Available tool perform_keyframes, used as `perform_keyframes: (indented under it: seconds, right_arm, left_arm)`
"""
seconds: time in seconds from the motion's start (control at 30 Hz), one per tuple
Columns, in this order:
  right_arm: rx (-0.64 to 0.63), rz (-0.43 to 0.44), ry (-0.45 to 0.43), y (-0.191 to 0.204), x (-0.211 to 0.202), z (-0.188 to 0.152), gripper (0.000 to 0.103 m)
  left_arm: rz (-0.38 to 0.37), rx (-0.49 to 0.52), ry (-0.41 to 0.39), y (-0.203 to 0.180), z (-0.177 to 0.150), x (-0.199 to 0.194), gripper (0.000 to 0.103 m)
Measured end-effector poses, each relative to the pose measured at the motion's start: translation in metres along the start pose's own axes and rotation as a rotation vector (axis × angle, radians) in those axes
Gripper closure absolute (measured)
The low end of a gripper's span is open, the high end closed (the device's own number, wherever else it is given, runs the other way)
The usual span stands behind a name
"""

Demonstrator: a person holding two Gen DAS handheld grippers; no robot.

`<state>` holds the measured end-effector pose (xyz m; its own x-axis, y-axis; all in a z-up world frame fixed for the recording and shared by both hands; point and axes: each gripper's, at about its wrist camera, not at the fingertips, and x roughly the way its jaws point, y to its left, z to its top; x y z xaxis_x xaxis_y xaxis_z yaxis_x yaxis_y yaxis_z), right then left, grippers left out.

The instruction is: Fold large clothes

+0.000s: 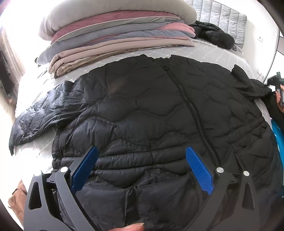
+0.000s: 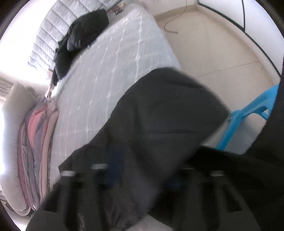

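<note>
A black quilted jacket [image 1: 150,110] lies zipper-up and spread flat on the bed. My left gripper [image 1: 142,160] hovers over its hem with the blue pads [image 1: 198,168] wide apart and nothing between them. One sleeve [image 1: 35,117] lies stretched out to the left. In the left wrist view, the other sleeve [image 1: 252,83] runs to my right gripper [image 1: 276,81] at the right edge. The right wrist view is blurred: that sleeve [image 2: 168,115] drapes over my right gripper [image 2: 142,170], which looks shut on it, and hides most of the fingers.
A stack of folded blankets [image 1: 115,30] stands at the far side of the bed [image 2: 113,58]. Another black garment [image 1: 214,33] lies by the quilted headboard [image 1: 221,14]. A blue plastic stool [image 2: 245,119] stands on the floor beside the bed. A fingertip [image 1: 133,226] shows at the bottom edge.
</note>
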<state>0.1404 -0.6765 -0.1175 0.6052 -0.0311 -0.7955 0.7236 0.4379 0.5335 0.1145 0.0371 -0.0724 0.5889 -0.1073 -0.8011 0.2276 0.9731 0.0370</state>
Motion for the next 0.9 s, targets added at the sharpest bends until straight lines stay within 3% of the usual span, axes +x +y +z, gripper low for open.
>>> perform_keyframes:
  seconds: [0.17, 0.37, 0.5, 0.53, 0.57, 0.63, 0.73, 0.9]
  right_arm:
    - [-0.106, 0.109, -0.129, 0.015, -0.032, -0.013, 0.092]
    - [-0.314, 0.088, -0.372, 0.069, -0.082, -0.053, 0.092]
    - [-0.356, 0.072, -0.430, 0.098, -0.096, -0.073, 0.089]
    - [-0.326, 0.071, -0.426, 0.097, -0.096, -0.073, 0.088]
    - [-0.264, 0.067, -0.388, 0.092, -0.089, -0.068, 0.073]
    - [-0.213, 0.076, -0.245, 0.085, -0.066, -0.056, 0.058]
    - [-0.096, 0.097, -0.060, 0.059, -0.037, -0.037, 0.058]
    - [-0.023, 0.233, 0.016, 0.033, -0.031, -0.010, 0.058]
  left_arm:
    - [0.000, -0.013, 0.004, 0.003, -0.001, 0.001, 0.007]
    - [-0.003, -0.040, 0.002, 0.009, -0.001, -0.001, 0.007]
    - [-0.016, -0.054, -0.008, 0.014, -0.001, -0.006, 0.007]
    - [-0.017, -0.054, -0.012, 0.015, -0.001, -0.008, 0.007]
    - [-0.017, -0.055, -0.015, 0.016, -0.001, -0.009, 0.007]
    - [-0.021, -0.067, -0.020, 0.021, -0.001, -0.012, 0.007]
    - [-0.032, -0.082, -0.032, 0.027, -0.001, -0.019, 0.007]
    - [-0.048, -0.094, -0.035, 0.029, 0.000, -0.021, 0.007]
